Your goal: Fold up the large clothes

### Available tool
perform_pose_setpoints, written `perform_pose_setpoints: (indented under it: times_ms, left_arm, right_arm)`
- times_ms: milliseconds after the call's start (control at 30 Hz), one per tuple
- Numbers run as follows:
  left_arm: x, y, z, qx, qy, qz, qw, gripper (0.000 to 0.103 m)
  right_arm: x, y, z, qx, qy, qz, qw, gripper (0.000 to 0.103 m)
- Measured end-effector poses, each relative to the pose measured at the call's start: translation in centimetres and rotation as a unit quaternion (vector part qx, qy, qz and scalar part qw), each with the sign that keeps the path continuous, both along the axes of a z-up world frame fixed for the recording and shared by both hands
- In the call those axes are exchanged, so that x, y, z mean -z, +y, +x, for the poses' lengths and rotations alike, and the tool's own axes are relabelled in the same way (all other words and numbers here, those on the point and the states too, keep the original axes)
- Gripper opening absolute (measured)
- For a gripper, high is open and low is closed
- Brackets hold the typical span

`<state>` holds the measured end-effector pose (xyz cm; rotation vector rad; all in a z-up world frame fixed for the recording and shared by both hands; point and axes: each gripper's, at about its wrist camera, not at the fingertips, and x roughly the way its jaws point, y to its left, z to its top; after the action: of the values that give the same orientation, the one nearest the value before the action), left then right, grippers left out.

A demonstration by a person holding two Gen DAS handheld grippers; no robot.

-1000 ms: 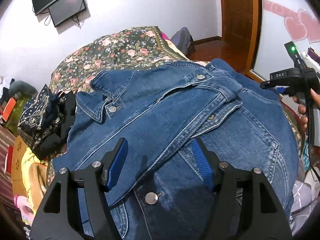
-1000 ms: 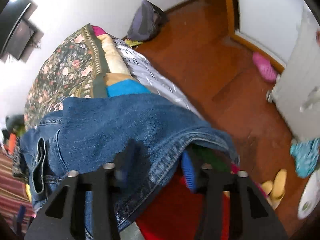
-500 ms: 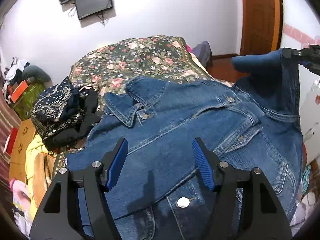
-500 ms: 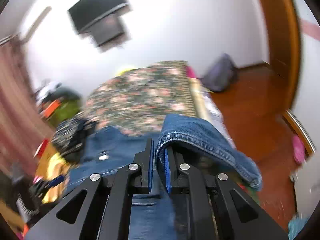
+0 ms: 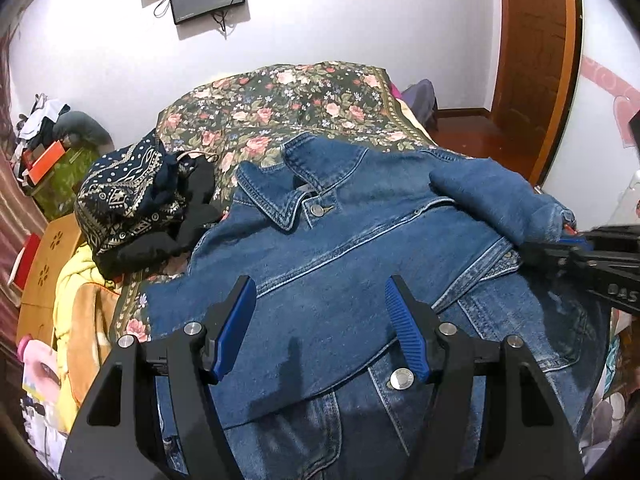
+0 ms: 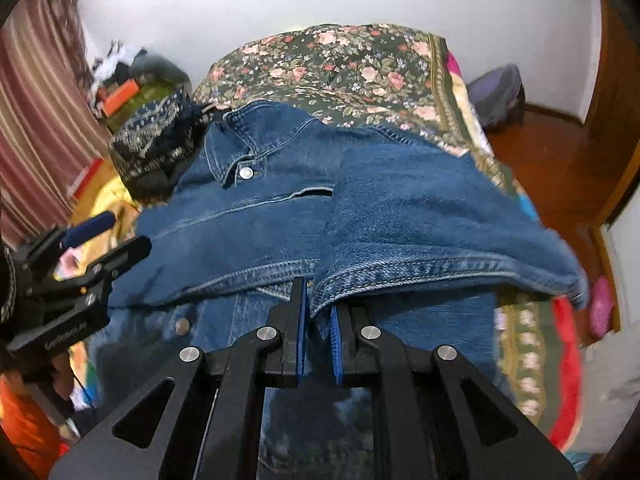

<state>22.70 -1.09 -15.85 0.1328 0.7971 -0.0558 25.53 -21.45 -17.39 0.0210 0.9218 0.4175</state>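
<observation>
Right wrist: sleeve (image 6: 420,216) now across jacket (image 6: 248,224)

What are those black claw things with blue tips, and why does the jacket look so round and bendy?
Those claws are grippers, tools a person holds, one in each hand. Each carries a camera with a very wide lens, which bends everything. One picture looks out along the left gripper; its blue fingers are apart above the denim jacket, holding nothing. The other picture looks along the right gripper, which pinches the jacket's sleeve and holds it across the front. The jacket lies on a flowery bedspread, beside a pile of dark patterned clothes.
</observation>
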Motion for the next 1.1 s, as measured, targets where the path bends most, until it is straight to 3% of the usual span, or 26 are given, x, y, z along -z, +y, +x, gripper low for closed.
perform_pose_setpoints:
  times_ms: [133, 333, 400, 467, 533, 667, 767, 967, 1100]
  left_arm:
    - [0.1, -0.1, 0.2, -0.001, -0.001, -0.007, 1.0, 0.066]
    - [-0.3, -0.5, 0.6, -0.003, -0.007, -0.008, 0.9999, 0.066]
    - [-0.5, -0.4, 0.7, -0.008, -0.009, -0.012, 0.9999, 0.066]
    - [-0.7, -0.2, 0.9, -0.017, -0.012, -0.015, 0.9997, 0.066]
    - [-0.9, 0.0, 1.0, -0.031, -0.017, -0.015, 0.9993, 0.066]
    - [-0.9, 0.7, 1.6, -0.057, -0.025, -0.015, 0.9979, 0.066]
    - [-0.4, 1.4, 2.3, -0.071, -0.017, -0.023, 0.997, 0.066]
    - [0.6, 2.8, 3.3, -0.095, 0.003, -0.042, 0.9946, 0.066]
    - [1.0, 3.7, 3.6, -0.114, 0.005, -0.043, 0.9925, 0.066]
  right_arm:
    - [-1.9, 0.3, -1.1, -0.01, -0.029, -0.029, 0.999, 0.013]
    - [-3.7, -2.3, -1.7, 0.029, -0.069, -0.011, 0.997, 0.015]
    - [-3.9, -3.6, -1.3, 0.056, -0.071, 0.001, 0.996, 0.024]
    - [-3.6, -5.5, -0.6, 0.099, -0.068, 0.012, 0.993, 0.064]
    - [-2.8, -8.1, 0.5, 0.161, -0.055, 0.032, 0.985, 0.073]
    - [-0.5, -11.9, 2.4, 0.222, 0.011, 0.097, 0.97, 0.073]
    - [2.1, -14.4, 3.6, 0.254, 0.057, 0.162, 0.952, 0.073]
    - [6.0, -15.3, 5.6, 0.268, 0.127, 0.221, 0.929, 0.073]
    - [6.8, -16.0, 6.3, 0.276, 0.131, 0.241, 0.921, 0.073]
